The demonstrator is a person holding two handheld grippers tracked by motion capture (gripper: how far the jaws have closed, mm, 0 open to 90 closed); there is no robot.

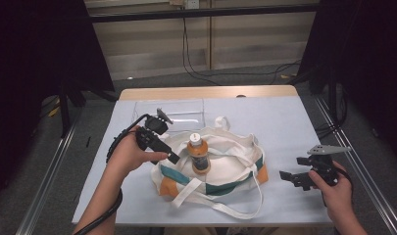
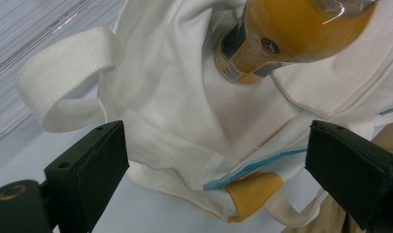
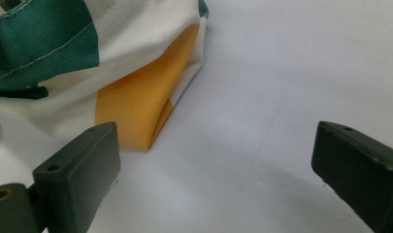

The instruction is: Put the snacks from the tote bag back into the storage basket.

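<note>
Bag: a white cloth tote bag (image 1: 220, 166) with green bands and orange corners lies slumped in the middle of the counter (image 1: 284, 122), its mouth spread wide — likely so the bottle can stand inside it.

Bottle: an orange juice bottle (image 1: 198, 154) stands upright inside the bag's open mouth, cap up, the cloth bunched around its base; the soft folds seem to steady it.

Left tongs (image 1: 172, 157): spread wide and holding nothing, tips just beside the bag's left rim near the bottle. In the left gripper view the white cloth and an orange corner lie between the jaws, so they look lined up to pinch the rim.

Right tongs (image 1: 287, 177): also wide open and empty, hovering over bare counter to the right of the bag, apart from it. The right gripper view shows the bag's orange corner (image 3: 136, 107) ahead of the jaws — a ready place to grip that side.

Handles: one white strap (image 1: 220, 205) loops out over the counter at the front, another (image 1: 220, 121) peeks out behind; both lie loose.

Tray: a clear plastic tray (image 1: 169, 115) sits behind the bag, untouched.
</note>
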